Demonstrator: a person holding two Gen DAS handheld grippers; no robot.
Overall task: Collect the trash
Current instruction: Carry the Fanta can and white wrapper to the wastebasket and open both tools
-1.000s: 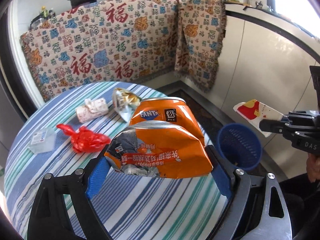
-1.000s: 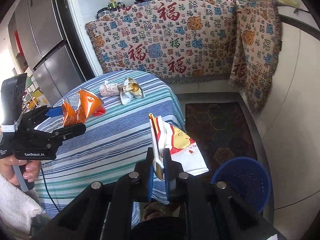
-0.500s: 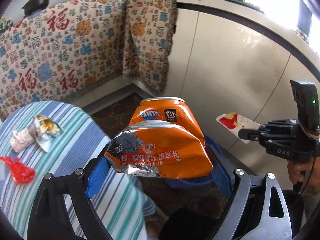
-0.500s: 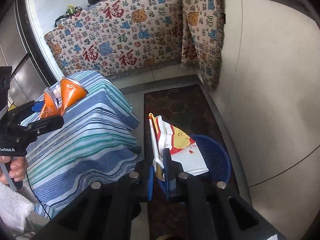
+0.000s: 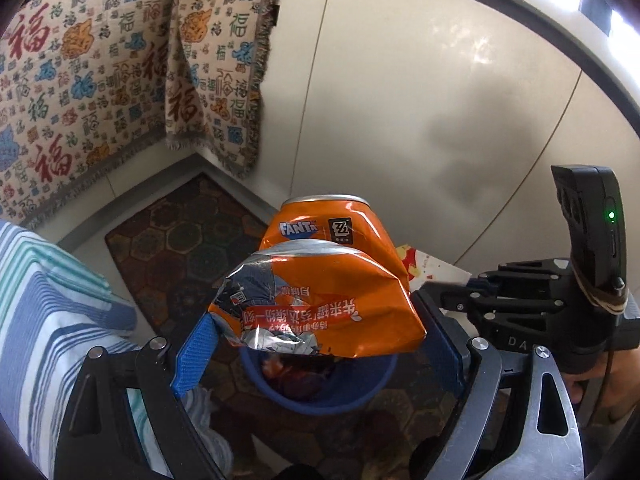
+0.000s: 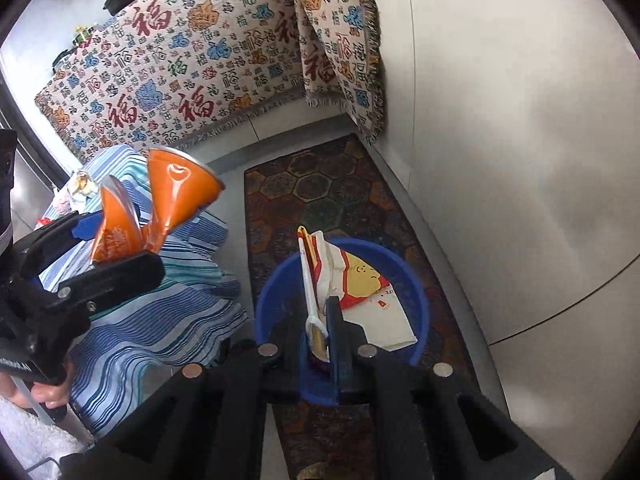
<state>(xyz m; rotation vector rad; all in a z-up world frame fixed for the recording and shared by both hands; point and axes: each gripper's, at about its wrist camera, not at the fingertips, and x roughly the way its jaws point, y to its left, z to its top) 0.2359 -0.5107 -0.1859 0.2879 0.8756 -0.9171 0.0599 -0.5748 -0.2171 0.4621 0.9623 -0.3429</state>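
The left tool (image 5: 316, 340) is clamped wide on a crushed orange Fanta can (image 5: 320, 300), its blue pads (image 5: 194, 354) pressing the can's two sides. Directly beneath the can, just past the tool's fingers, sits a blue trash bin (image 5: 320, 392) on a patterned floor mat (image 5: 180, 248). To that tool's left hangs the edge of a striped cloth covering the tabletop (image 5: 48, 320).

The right tool (image 6: 323, 336) is closed tight on a flattened white, red and yellow paper wrapper (image 6: 356, 292), which stands up from between its fingers and fans out to the right. The wrapper hangs over the bin's open mouth, the bin's blue rim (image 6: 276, 284) ringing it below. Left of the right tool, the can shows from the side in the other tool's grasp, above the tabletop's draped edge.
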